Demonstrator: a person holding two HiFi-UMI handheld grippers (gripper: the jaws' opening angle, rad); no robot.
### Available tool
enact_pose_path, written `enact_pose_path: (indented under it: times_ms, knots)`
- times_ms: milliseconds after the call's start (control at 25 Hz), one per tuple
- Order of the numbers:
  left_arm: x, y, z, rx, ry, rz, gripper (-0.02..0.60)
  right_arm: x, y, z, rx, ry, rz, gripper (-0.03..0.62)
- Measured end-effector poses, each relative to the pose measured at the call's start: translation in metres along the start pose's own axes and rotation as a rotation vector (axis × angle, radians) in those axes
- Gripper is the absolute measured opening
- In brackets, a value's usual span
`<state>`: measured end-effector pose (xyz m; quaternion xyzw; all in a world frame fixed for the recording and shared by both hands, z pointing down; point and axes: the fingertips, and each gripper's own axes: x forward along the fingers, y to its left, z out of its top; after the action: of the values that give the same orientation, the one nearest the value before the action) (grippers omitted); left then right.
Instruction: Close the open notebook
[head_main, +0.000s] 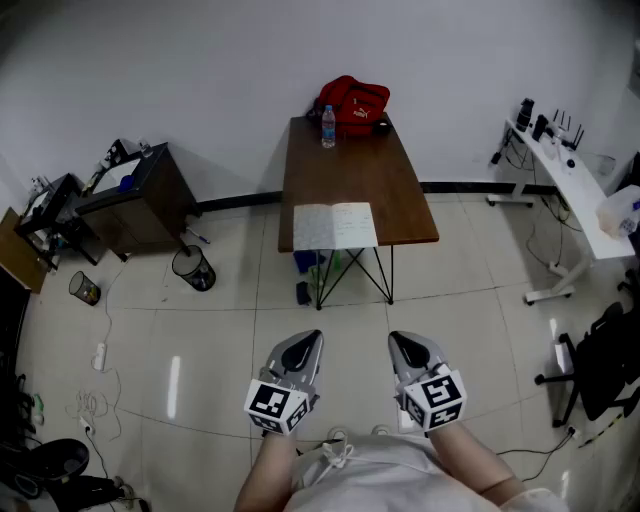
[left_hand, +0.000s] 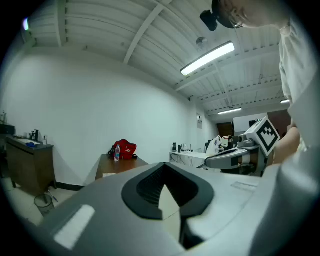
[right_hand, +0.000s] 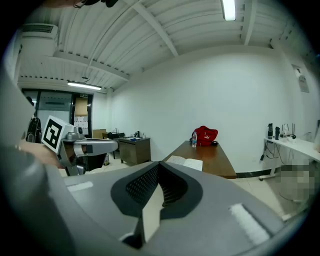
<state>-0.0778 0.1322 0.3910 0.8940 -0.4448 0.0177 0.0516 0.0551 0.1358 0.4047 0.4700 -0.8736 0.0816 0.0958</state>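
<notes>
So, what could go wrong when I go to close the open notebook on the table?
First, the notebook lies at the near edge of the table; a push while flipping one half might slide it off. Second, the left hand-held gripper and the right hand-held gripper are both shut, so a page could get crumpled rather than pinched.
</notes>
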Motion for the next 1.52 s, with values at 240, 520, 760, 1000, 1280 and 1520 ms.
enact_pose_path:
  times_ms: [240,520,760,1000,1280,1520]
  knots:
    - [-0.008,0.021,-0.003,-0.002,0.007,-0.001,0.006,0.014,0.011,-0.001,0.006,0.006,-0.014,0.006]
    - [-0.03,0.053,-0.008,-0.027,0.012,0.014,0.006,0.031,0.032,-0.006,0.023,0.026,-0.03,0.006]
    - [-0.03,0.069,-0.025,-0.063,0.037,0.02,0.006,0.045,0.033,-0.019,0.035,0.064,-0.028,0.006]
    - [-0.007,0.091,-0.039,-0.096,0.057,0.033,0.006,0.077,0.019,-0.03,0.058,0.095,-0.004,0.006]
    - [0.063,0.128,-0.041,-0.104,0.089,0.058,0.006,0.139,-0.034,-0.022,0.077,0.116,0.032,0.006]
    - [0.146,0.167,-0.03,-0.11,0.083,0.089,0.006,0.2,-0.104,0.002,0.052,0.122,0.056,0.006]
